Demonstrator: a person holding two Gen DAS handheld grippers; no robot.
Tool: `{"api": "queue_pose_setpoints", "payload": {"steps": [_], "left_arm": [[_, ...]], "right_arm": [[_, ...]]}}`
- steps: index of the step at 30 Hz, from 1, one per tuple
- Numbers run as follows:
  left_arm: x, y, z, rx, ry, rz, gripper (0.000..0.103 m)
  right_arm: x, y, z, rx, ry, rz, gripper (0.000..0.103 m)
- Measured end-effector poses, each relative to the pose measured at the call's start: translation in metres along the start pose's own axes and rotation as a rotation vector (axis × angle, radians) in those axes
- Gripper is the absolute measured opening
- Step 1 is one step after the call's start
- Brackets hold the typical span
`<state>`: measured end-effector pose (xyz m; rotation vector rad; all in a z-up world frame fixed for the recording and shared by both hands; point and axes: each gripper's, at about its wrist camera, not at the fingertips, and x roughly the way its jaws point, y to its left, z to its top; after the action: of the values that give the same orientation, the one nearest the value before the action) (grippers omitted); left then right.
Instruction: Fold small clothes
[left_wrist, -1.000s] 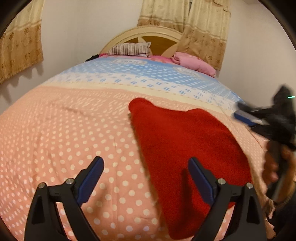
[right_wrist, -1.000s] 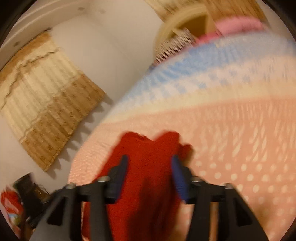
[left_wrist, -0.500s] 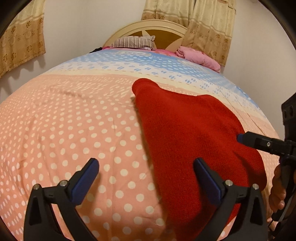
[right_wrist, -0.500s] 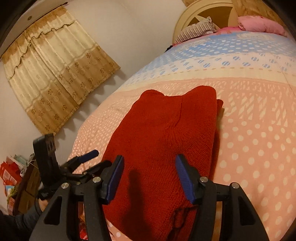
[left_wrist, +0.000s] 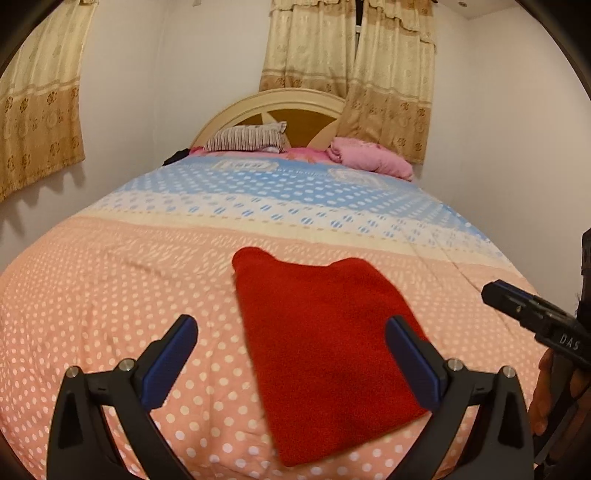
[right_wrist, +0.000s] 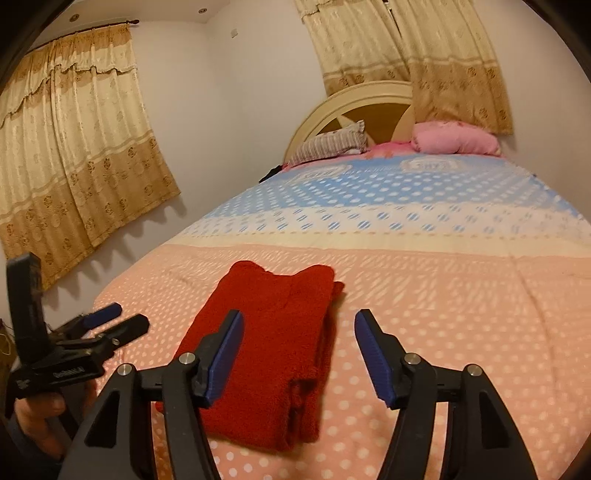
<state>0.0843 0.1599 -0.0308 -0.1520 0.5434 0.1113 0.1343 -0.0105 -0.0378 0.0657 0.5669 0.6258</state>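
Sweater: the red sweater (left_wrist: 325, 354) is lying folded in a long rectangle on the dotted bedcover (left_wrist: 110, 295), at about 6 o'clock of the bed, near the foot edge; its doubled layers are showing along the right side in the right wrist view (right_wrist: 280, 347).
Left gripper: the left gripper (left_wrist: 291, 365) is hanging above the cover with fingers spread wide and holding nothing; the sweater's left edge is lying between them.
Right gripper: the right gripper (right_wrist: 299, 354) is also wide apart and empty, above the sweater's near right edge.
Change: half a second ago both grippers were sitting lower and closer over the sweater; now they are pulling back and up, and more of the room is showing. The sweater is keeping its shape.
Meaning: I am judging that this fold is finished and released; another fold or putting it aside is probably coming.
Background: pillows (left_wrist: 369, 158) are lying at 12 o'clock by the headboard.
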Motion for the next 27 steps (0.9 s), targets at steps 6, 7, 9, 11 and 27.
{"api": "queue_pose_setpoints", "payload": {"steps": [6, 7, 9, 11, 27], "left_arm": [[-0.003, -0.003, 0.001, 0.01, -0.006, 0.008, 0.103], [-0.003, -0.004, 0.001, 0.011, -0.006, 0.01, 0.103], [-0.003, -0.006, 0.001, 0.012, -0.005, 0.014, 0.103], [-0.004, -0.006, 0.001, 0.013, -0.005, 0.013, 0.103], [-0.005, -0.01, 0.001, 0.036, -0.004, 0.016, 0.103]], "right_arm": [[-0.021, -0.002, -0.002, 0.004, -0.029, 0.002, 0.064], [-0.023, -0.003, -0.003, 0.005, -0.03, 0.001, 0.064], [-0.024, -0.003, -0.003, 0.004, -0.033, -0.002, 0.064], [-0.025, -0.002, -0.003, 0.0, -0.033, -0.007, 0.064], [-0.025, 0.004, -0.004, -0.007, -0.04, -0.008, 0.064]]}}
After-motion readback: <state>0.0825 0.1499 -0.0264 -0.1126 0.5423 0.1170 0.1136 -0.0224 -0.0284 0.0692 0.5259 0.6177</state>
